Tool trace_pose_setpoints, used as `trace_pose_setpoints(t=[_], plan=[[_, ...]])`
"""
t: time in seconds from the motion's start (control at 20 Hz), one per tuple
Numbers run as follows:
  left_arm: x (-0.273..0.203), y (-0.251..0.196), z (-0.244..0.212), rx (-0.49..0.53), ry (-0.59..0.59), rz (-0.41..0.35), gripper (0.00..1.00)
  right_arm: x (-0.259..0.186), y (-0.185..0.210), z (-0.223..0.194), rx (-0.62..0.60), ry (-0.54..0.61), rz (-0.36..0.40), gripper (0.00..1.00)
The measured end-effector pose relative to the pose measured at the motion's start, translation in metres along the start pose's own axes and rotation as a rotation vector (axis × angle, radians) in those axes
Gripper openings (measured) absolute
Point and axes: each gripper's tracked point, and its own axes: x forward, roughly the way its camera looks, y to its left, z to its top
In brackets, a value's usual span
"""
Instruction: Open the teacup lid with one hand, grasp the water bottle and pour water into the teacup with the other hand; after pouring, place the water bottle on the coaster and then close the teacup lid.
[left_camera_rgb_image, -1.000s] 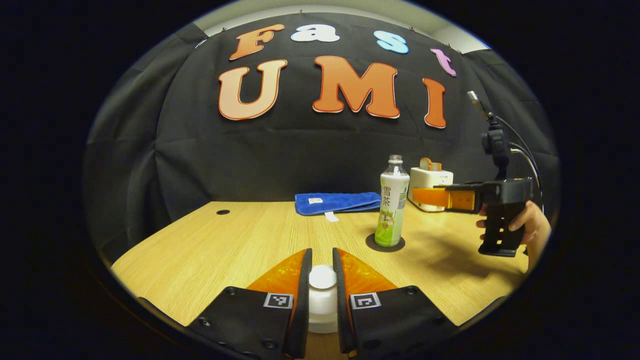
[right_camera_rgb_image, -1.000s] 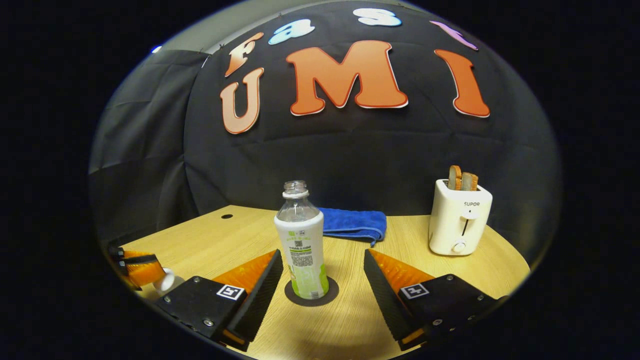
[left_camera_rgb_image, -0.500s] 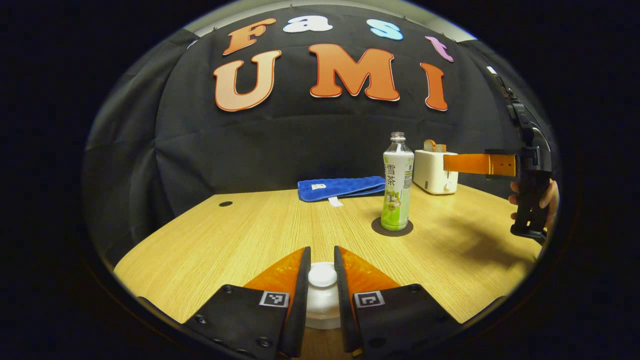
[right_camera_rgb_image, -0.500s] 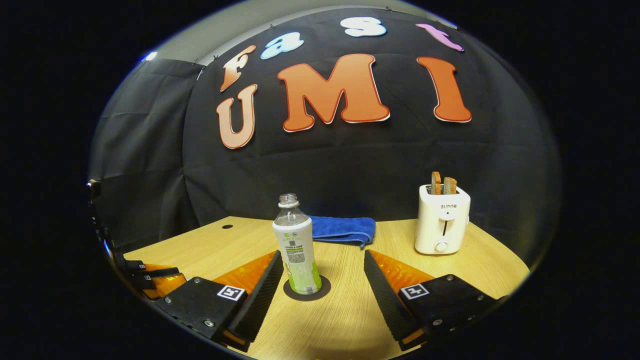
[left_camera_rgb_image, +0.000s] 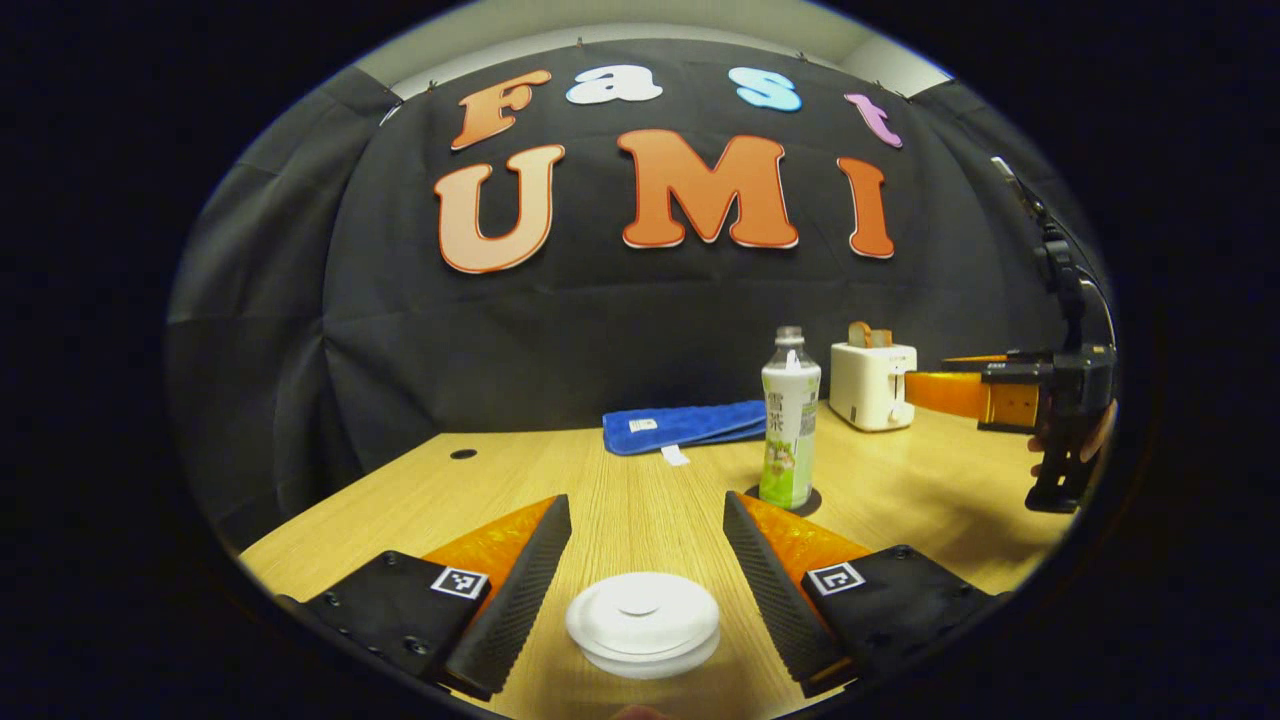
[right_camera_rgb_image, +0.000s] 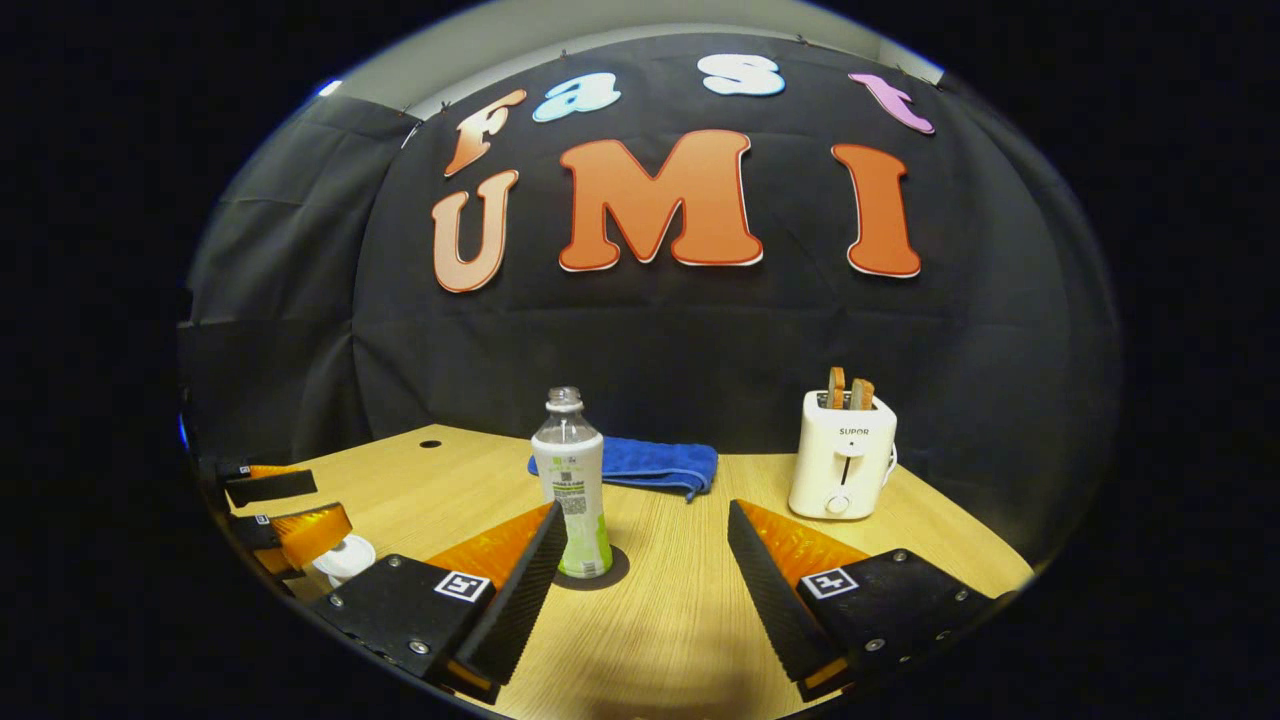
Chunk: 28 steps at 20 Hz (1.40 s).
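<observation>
spreading wide, the left gripper (left_camera_rgb_image: 647, 545) has let go of the teacup lid (left_camera_rgb_image: 642, 622), which a second ago sat pinched between its fingers; the lid now rests on the teacup, touching neither finger. the right gripper (right_camera_rgb_image: 647, 555) stays open and empty, drawn further back from the water bottle (right_camera_rgb_image: 572, 483) standing upright on the coaster (right_camera_rgb_image: 610, 572).

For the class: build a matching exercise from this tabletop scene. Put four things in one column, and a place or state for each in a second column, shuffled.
Things:
1. water bottle
2. teacup lid
3. blue towel
4. toaster

Places or states:
A. holds two slices of toast
B. lies at the table's back edge
C. stands on the coaster, uncapped
D. sits between the open left claw fingers

Pairs: 1-C, 2-D, 3-B, 4-A
</observation>
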Motion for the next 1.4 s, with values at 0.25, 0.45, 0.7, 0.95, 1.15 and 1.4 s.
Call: trace_pose_setpoints(t=[0.25,0.45,0.7,0.95,1.15,1.4], plan=[[-0.004,0.014,0.052,-0.046,-0.083,0.053,1.00,-0.021,0.010,0.032,-0.008,-0.074,-0.011,0.97],[-0.016,0.020,0.093,-0.076,-0.153,0.065,0.95,-0.037,0.013,0.048,-0.049,-0.101,-0.036,0.97],[-0.034,0.023,0.122,-0.077,-0.202,0.084,0.95,-0.055,0.025,0.059,-0.062,-0.120,-0.016,0.97],[-0.047,0.021,0.127,-0.097,-0.197,0.095,0.95,-0.078,0.031,0.072,-0.070,-0.153,0.003,0.97],[-0.053,0.019,0.125,-0.114,-0.185,0.080,0.95,-0.096,0.032,0.080,-0.076,-0.174,0.004,0.97],[-0.058,0.018,0.125,-0.068,-0.182,0.078,0.96,-0.106,0.032,0.086,-0.084,-0.189,-0.005,0.97]])
